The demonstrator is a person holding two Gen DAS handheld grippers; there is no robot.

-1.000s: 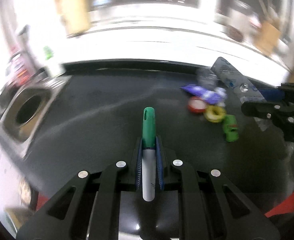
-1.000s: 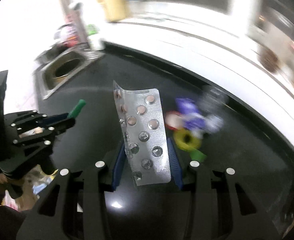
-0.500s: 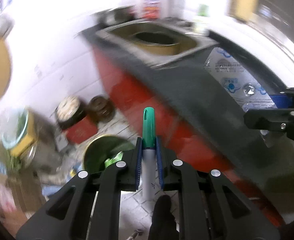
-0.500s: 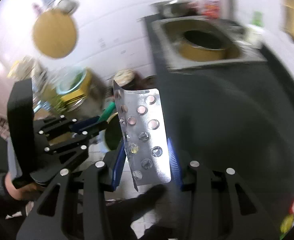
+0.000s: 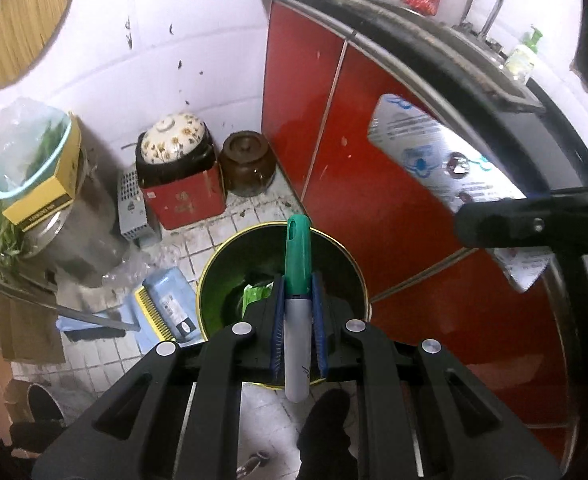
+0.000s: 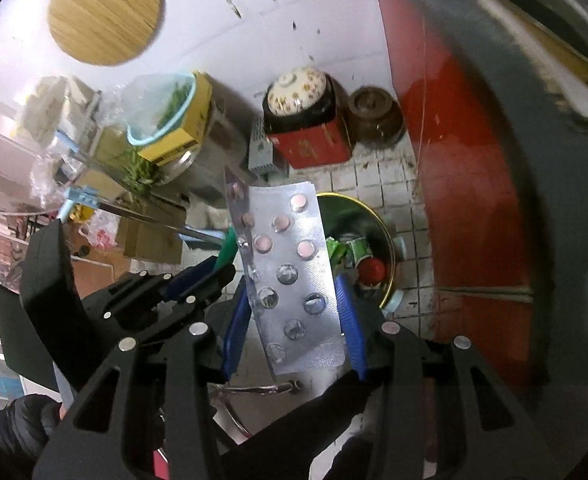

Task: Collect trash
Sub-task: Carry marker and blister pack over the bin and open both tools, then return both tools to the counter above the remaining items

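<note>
My left gripper [image 5: 297, 290] is shut on a white marker with a green cap [image 5: 297, 256], pointing steeply down over a round, green-lined trash bin [image 5: 210, 276] on the tiled floor. Wrappers lie inside the bin. My right gripper [image 6: 292, 294] is shut on a silver blister pack [image 6: 294, 264], which it holds by the edges above the same bin [image 6: 387, 248]. In the right wrist view, the left gripper [image 6: 214, 274] and its marker [image 6: 226, 254] hang close on the left. In the left wrist view, the blister pack [image 5: 425, 152] shows at the right.
Red cabinet doors [image 5: 373, 168] under a dark counter rise right of the bin. A floral-lidded pot on a red box [image 5: 174, 148], a brown jar [image 5: 248, 162], a blue dustpan [image 5: 170, 304] and a basin of greens [image 5: 26, 160] crowd the floor. A dark shoe [image 5: 325, 420] stands below.
Both grippers have swung off the dark countertop, left and down, and now hang over the floor bin. The marker and the blister pack stay gripped.
</note>
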